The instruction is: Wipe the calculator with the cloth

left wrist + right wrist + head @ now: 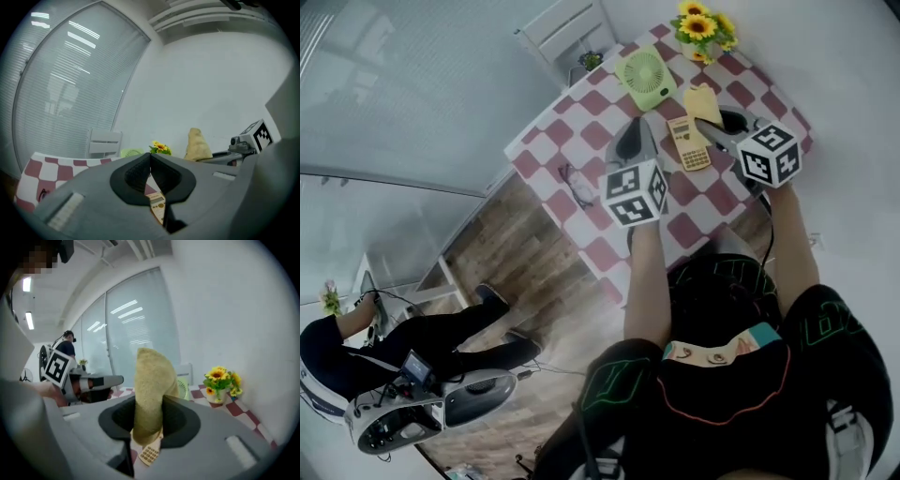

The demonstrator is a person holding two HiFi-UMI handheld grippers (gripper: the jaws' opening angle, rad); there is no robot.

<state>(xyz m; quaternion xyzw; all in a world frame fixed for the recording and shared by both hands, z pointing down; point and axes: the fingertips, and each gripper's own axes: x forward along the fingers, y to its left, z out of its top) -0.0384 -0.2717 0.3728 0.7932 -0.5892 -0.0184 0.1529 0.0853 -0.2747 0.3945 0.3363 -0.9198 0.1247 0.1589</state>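
My right gripper [149, 405] has its jaws clamped on a mustard-yellow terry cloth [151, 380]. The cloth fills the gap between the pads, and its rounded end stands up well above them. Under its lower edge I can see the keypad end of the tan pocket calculator [688, 142], which lies flat on the table with the red-and-white checked covering [712, 202]. From above, the cloth hangs at the calculator's far end; I cannot tell whether it touches the casing. My left gripper [150, 157] is empty. Its two black pads meet at the tips with nothing pinched between them, and only a narrow wedge below the tips gives a view of the calculator's display. In the head view this gripper is over the table just to the left of the calculator, and I cannot tell whether it rests on the cloth covering. Beyond the calculator stands a small light-green round desk fan [645, 77]. A pot of yellow sunflowers [703, 26] sits near the far corner. A pair of dark-framed glasses [577, 184] lies on the left part of the table, well apart from the calculator. A white slatted chair [567, 32] stands at the table's far side.
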